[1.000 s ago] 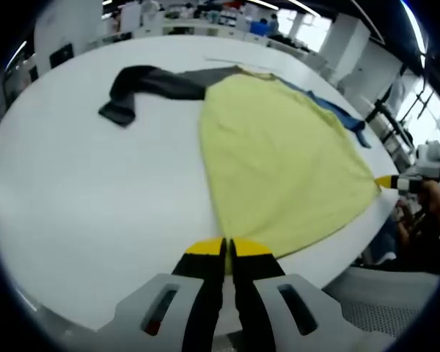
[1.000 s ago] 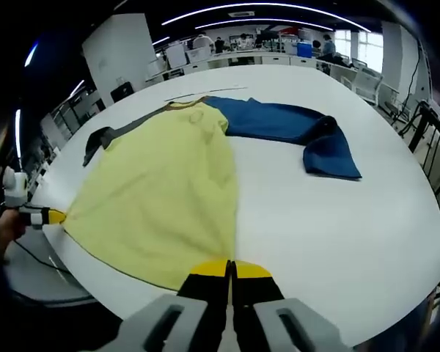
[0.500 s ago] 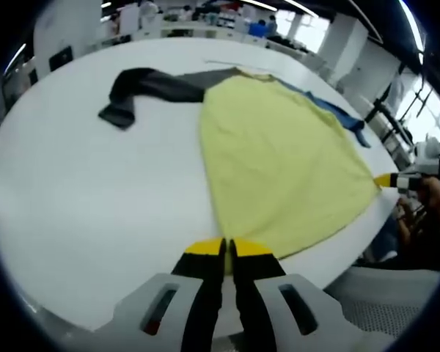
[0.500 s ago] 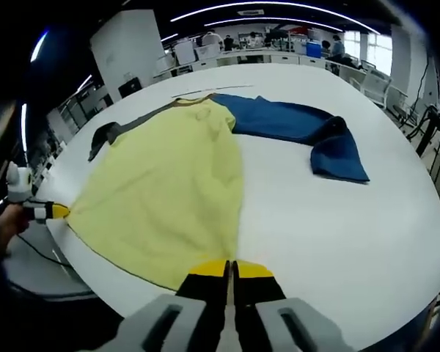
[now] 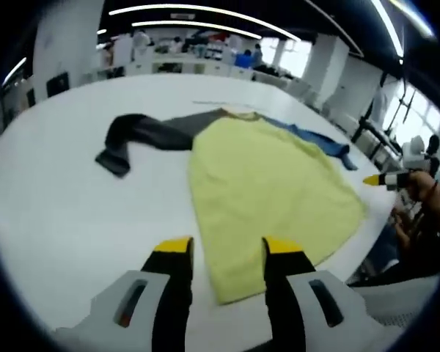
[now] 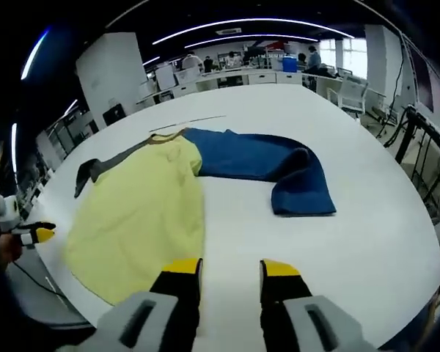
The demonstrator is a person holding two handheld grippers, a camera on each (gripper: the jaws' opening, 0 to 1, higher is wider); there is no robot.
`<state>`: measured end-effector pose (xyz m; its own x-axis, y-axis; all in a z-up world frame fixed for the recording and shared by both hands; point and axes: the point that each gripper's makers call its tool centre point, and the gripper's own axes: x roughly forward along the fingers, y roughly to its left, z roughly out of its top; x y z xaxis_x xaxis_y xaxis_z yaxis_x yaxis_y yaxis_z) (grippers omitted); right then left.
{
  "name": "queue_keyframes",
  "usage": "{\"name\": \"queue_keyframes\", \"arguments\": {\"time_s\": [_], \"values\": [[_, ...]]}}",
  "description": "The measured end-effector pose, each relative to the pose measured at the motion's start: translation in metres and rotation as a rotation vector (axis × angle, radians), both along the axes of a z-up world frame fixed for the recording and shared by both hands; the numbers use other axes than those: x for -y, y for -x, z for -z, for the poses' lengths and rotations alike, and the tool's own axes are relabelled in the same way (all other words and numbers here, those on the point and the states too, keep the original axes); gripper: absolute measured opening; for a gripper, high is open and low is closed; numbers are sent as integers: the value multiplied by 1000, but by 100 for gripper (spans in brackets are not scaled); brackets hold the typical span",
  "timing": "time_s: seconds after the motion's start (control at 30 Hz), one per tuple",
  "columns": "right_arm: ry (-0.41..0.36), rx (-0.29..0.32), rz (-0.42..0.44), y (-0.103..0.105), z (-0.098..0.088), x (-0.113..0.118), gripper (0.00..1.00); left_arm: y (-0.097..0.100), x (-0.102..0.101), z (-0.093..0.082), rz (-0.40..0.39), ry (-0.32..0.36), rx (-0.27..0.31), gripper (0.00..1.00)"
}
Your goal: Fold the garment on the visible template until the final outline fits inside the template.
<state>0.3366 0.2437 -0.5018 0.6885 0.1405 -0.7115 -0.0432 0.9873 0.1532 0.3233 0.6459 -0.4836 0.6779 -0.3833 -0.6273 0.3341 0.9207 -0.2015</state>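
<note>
A garment lies flat on the white table: a yellow body (image 5: 268,187), a dark grey sleeve (image 5: 143,132) and a blue sleeve (image 6: 275,165). In the left gripper view my left gripper (image 5: 227,248) stands open above the near hem corner of the yellow body, holding nothing. In the right gripper view my right gripper (image 6: 230,268) is open over bare table, just right of the yellow body (image 6: 139,216). The right gripper (image 5: 381,178) also shows at the right of the left gripper view, the left gripper (image 6: 33,235) at the left of the right gripper view.
The white table (image 6: 367,220) has its near edge close to both grippers. A thin line (image 6: 187,122) is marked on the table beyond the collar. Desks, chairs and people stand far behind. A hand (image 5: 429,187) holds the right gripper.
Both grippers went from shut on the yellow hem to open and let it go. Both have drawn back and lifted a little; the hem lies on the table.
</note>
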Motion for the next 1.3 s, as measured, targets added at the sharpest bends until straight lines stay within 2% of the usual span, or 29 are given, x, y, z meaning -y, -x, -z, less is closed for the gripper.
{"name": "queue_keyframes", "arguments": {"time_s": [0.13,0.27,0.67,0.87,1.13,1.27,1.3], "values": [[-37,37,41,-15,-9,12,34,-2,3,-2,2,18,13,39],[-8,65,72,-28,-13,31,36,-3,3,-3,12,17,34,43],[72,52,178,-56,6,94,34,-13,7,-15,37,20,95,59],[91,13,212,-60,22,110,30,-17,9,-17,43,16,105,58],[90,-26,241,-64,36,114,23,-16,4,-17,24,5,102,56],[112,-10,250,-66,34,118,19,-15,2,-16,15,-1,98,55],[113,-10,248,-66,35,118,14,-15,1,-16,14,-2,96,54]]}}
